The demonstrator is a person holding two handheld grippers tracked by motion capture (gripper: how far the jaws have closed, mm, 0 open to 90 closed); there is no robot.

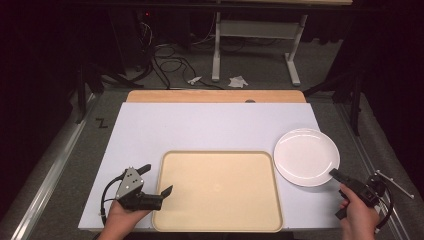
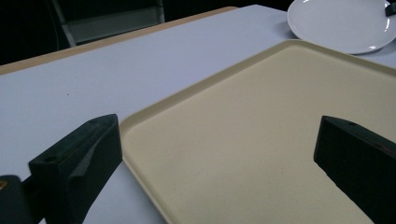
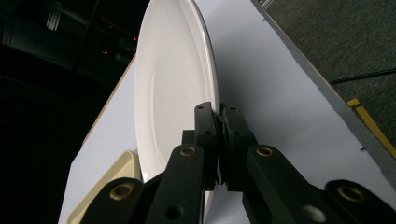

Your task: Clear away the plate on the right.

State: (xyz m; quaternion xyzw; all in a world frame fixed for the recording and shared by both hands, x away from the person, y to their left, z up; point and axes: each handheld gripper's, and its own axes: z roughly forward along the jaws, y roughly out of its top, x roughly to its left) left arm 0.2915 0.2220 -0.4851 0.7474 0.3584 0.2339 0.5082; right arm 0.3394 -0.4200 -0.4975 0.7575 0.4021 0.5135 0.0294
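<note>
Nearest the person, two hands come up from the bottom edge, each holding a tool. The left tool (image 1: 155, 180) rests with its jaws spread wide at the near left corner of a beige tray (image 1: 218, 225), one jaw over the tray, gripping nothing. The tray is empty, likely waiting to receive something. The right tool (image 3: 219, 116) has its jaws pressed together, pinching the near rim of a white plate (image 1: 305, 155), probably to lift it. The plate, also empty, sits on the white bench (image 1: 200, 125) just right of the tray.
</note>
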